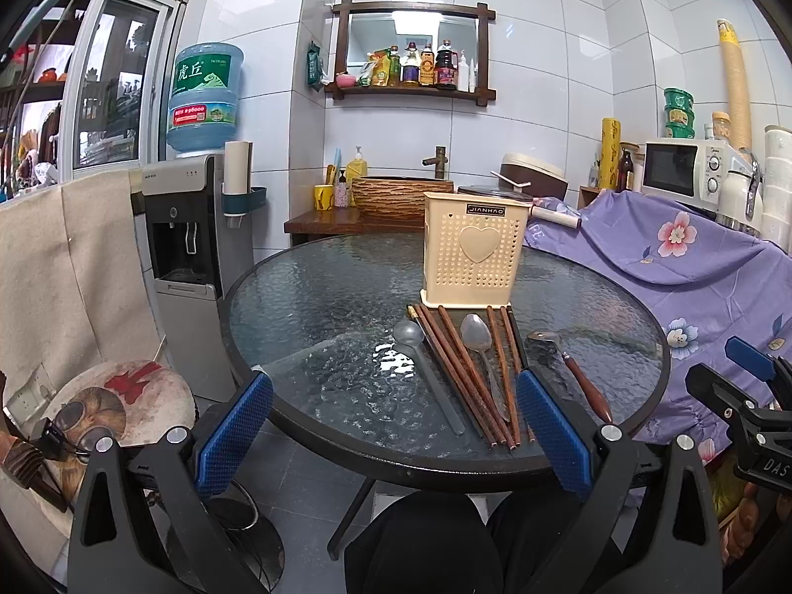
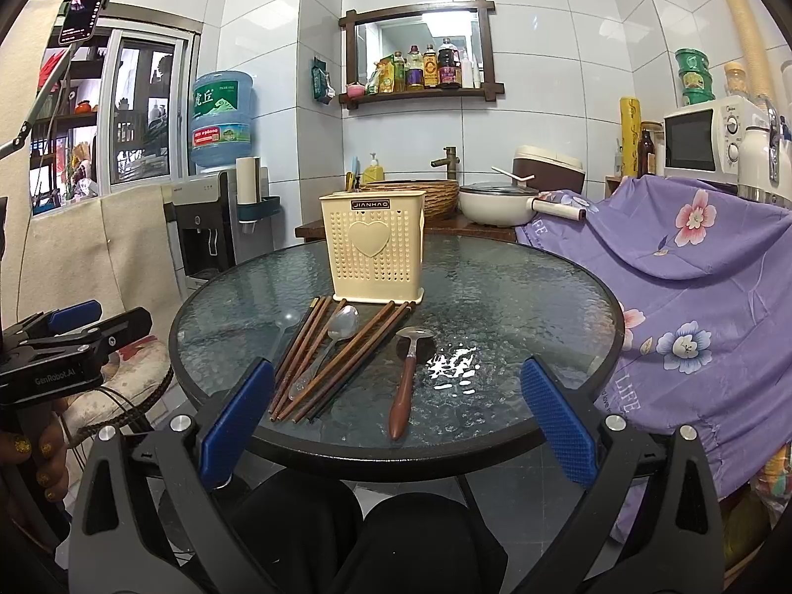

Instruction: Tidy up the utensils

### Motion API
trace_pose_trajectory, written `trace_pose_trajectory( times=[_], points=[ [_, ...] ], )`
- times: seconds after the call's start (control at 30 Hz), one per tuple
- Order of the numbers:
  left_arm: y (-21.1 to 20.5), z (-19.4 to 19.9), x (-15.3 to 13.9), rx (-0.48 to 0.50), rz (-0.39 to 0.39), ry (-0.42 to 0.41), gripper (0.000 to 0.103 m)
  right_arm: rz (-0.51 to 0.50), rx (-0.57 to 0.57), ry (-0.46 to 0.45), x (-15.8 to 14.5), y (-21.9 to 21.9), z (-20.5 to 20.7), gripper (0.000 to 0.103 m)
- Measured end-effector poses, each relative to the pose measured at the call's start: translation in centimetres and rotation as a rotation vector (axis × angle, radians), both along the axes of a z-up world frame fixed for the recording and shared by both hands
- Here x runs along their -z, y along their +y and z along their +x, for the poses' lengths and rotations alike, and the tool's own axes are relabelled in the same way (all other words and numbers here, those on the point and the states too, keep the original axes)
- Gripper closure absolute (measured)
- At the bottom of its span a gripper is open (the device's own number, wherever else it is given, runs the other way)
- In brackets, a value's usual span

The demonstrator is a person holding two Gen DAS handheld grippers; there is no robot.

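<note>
A cream perforated utensil holder with a heart on its front stands upright on the round glass table; it also shows in the right wrist view. In front of it lie several brown chopsticks, a clear plastic spoon, a metal spoon and a wooden-handled spoon. My left gripper is open and empty at the table's near edge, before the chopsticks. My right gripper is open and empty, before the wooden-handled spoon.
A purple floral cloth covers furniture right of the table. A water dispenser stands at the left, a round stool below it. A sink counter with pots is behind. My knees are under the table.
</note>
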State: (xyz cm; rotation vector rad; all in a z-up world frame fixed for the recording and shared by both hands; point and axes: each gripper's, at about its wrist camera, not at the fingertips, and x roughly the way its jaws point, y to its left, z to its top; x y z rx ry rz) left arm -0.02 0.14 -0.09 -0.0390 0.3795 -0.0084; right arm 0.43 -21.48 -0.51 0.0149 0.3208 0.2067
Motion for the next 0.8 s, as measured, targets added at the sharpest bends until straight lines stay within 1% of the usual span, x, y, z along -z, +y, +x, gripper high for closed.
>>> trace_pose_trajectory(
  times=[0.47, 0.8],
  points=[
    [-0.05, 0.18, -0.21, 0.002, 0.007, 0.007, 0.006, 0.005, 0.002, 0.008, 0.25, -0.07, 0.22, 0.005],
    [-0.18, 0.38, 0.21, 0.001, 0.011, 0.015, 0.006, 0.007, 0.001, 0.018, 0.56, -0.13, 0.54, 0.005]
  ],
)
